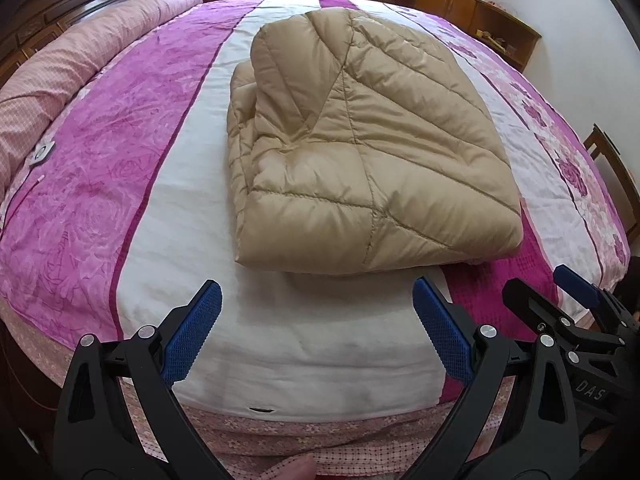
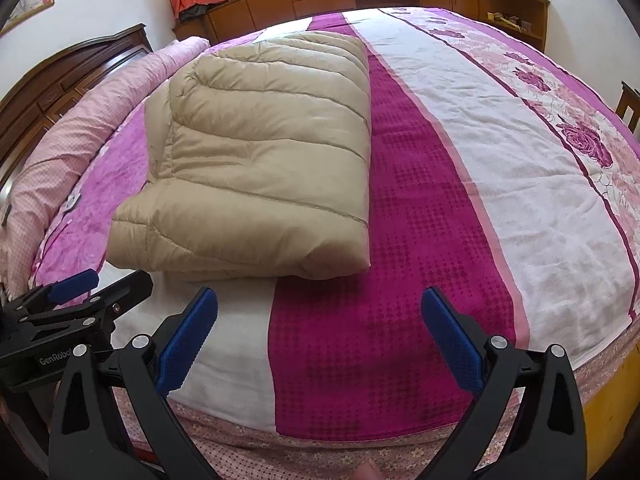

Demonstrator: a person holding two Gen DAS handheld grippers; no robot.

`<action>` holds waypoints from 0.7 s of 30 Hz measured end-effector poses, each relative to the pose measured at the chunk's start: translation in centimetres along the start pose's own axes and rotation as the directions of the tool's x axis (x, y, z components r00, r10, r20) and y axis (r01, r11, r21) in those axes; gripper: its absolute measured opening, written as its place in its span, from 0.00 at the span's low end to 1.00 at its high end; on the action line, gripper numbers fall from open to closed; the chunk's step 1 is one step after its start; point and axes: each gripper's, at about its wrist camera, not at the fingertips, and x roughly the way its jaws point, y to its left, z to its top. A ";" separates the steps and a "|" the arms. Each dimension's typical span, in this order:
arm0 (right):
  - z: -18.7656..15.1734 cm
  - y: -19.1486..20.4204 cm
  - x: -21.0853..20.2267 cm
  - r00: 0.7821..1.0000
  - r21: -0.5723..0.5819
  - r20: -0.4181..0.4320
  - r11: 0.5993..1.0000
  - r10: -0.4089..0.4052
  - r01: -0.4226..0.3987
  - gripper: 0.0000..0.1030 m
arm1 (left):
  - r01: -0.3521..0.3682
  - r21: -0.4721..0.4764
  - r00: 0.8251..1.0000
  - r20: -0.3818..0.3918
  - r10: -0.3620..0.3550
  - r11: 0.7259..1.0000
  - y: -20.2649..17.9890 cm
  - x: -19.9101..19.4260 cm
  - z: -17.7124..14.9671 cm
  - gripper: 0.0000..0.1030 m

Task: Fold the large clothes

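Left hand-held gripper (image 1: 316, 336) and right hand-held gripper (image 2: 320, 340) are held released, nothing grasped, at bed (image 2: 500, 160) edge; coat (image 1: 360, 152) is laid folded mid-bed, apparently finished.

Quilted jacket (image 1: 360, 140): beige. Bedspread (image 1: 100, 160): magenta, white stripes, rose print. Rolled duvet (image 1: 60, 64): pink check. Fingers (image 1: 192, 336): blue, black frames.

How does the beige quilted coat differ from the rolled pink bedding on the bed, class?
The beige quilted coat is folded into a flat, puffy rectangle; the rolled pink bedding forms a long tube. The coat is plain with stitched lines, the bedding finely patterned. The coat lies mid-bed, the bedding by the headboard. Both rest ungripped.
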 end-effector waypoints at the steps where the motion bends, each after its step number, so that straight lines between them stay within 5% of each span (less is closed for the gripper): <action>1: 0.0 0.0 0.1 1.000 0.001 -0.003 1.000 0.000 0.000 0.95 | 0.001 0.001 1.000 -0.001 -0.001 1.000 -0.1 0.0 0.0 0.93; 21: -0.2 0.2 0.2 1.000 0.006 -0.012 1.000 0.001 -0.001 0.95 | -0.003 0.008 1.000 -0.004 0.004 1.000 -0.4 0.2 -0.4 0.93</action>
